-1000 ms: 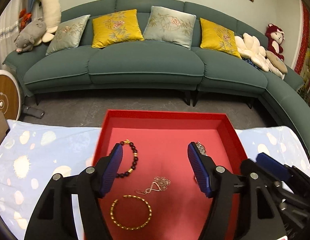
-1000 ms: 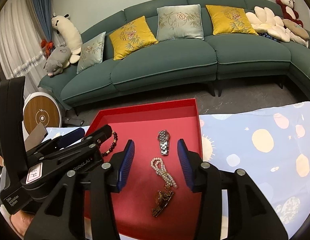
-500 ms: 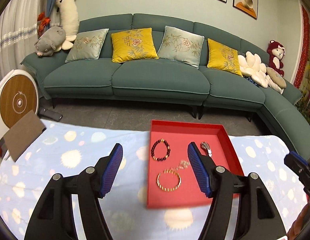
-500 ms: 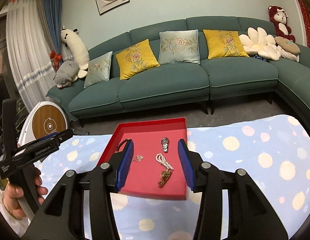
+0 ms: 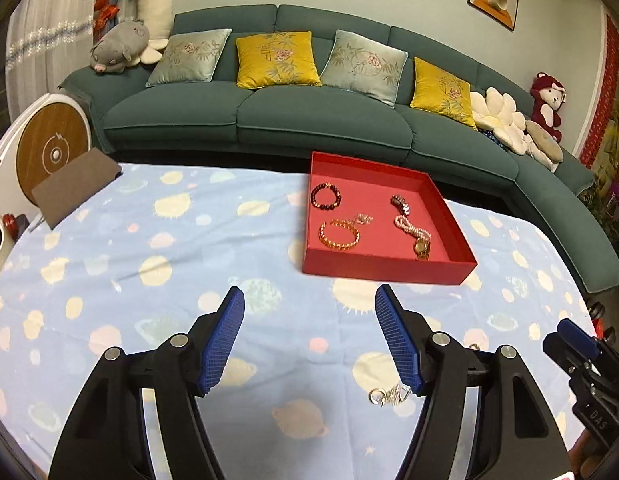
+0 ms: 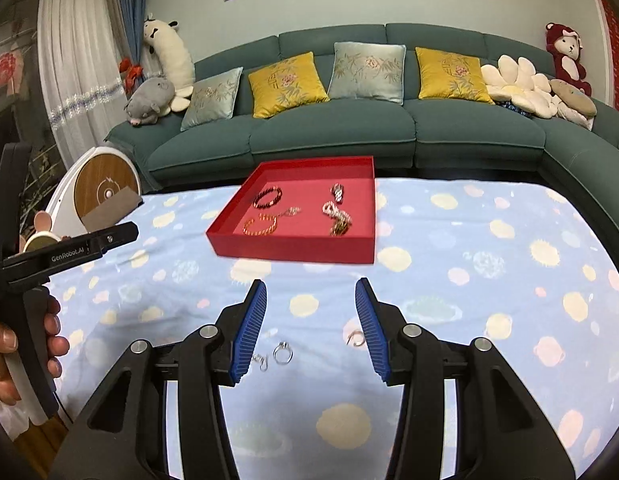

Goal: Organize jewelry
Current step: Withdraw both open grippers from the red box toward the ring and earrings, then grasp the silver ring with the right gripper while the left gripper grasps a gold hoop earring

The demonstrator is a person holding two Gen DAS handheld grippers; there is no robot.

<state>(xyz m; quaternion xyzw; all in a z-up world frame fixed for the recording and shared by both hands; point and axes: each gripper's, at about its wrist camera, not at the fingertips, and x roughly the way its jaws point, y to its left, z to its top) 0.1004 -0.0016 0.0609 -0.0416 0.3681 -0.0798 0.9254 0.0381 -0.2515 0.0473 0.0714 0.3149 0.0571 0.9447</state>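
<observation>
Both grippers [image 5: 309,336] [image 6: 311,320] back off tray [image 5: 383,266], prob. empty.

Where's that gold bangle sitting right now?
The gold bangle lies in the red tray's near left corner on the spotted tablecloth, just in front of the dark beaded bracelet and beside a small silver pendant.

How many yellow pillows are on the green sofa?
2. One yellow pillow sits left of the middle, the other further right; pale blue-grey pillows sit beside them. None seem hidden.
</observation>
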